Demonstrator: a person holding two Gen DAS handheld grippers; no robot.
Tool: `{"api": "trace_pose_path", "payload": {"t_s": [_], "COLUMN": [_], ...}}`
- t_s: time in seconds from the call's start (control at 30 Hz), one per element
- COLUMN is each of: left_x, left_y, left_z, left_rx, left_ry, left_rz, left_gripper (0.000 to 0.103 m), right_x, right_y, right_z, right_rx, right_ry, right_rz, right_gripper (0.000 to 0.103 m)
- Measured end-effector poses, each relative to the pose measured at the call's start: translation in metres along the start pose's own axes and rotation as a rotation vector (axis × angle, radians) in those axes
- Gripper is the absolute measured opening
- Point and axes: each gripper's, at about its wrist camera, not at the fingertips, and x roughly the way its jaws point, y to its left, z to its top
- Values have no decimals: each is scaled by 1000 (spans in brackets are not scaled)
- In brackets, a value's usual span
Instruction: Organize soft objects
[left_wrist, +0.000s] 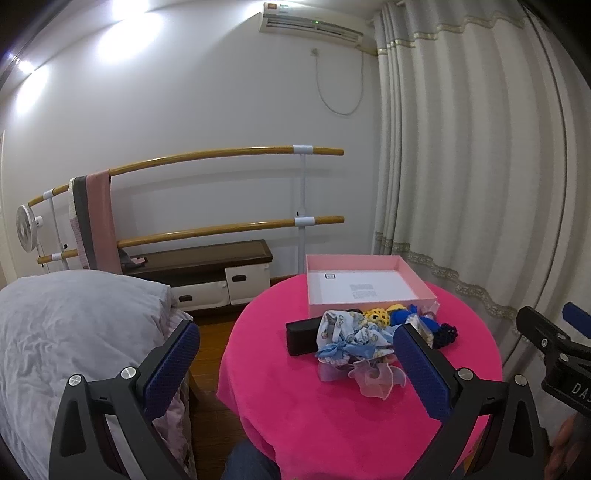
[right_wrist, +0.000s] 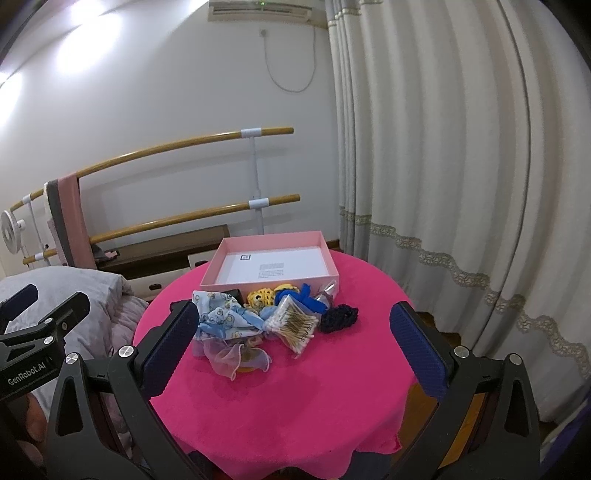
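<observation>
Both claws hang spread and empty over the near edge of the pink table (right_wrist: 295, 387): left gripper (left_wrist: 297, 358), stamped "GenRobot.AI", and right gripper (right_wrist: 293, 341). Mid-table lies the soft pile (right_wrist: 236, 325) beside a swab bag (right_wrist: 295, 325) with small print I cannot read. Touching behind it, the box (right_wrist: 273, 282), its label unreadable.

One pink box (right_wrist: 269, 284), one black case (left_wrist: 301, 336), one bag of cotton swabs (right_wrist: 295, 325), two yellow crocheted pieces (right_wrist: 260, 297), one navy scrunchie (right_wrist: 339, 317)
</observation>
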Motion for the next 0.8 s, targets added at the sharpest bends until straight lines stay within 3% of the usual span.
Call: {"api": "trace_pose_path", "payload": {"t_s": [0.4,0.8], "left_x": [18,85], "left_y": [1,2], "left_z": [-4,-8], "left_rx": [-4,-30], "left_ry": [23,157], "left_rz": [0,5], "left_gripper": [103,103], "right_x": [14,72], "right_y": [-1,-19], "right_z": [2,-5], "right_rx": [-7,17], "right_ry": [16,114], "right_rz": [2,-11], "right_gripper": [103,103]}}
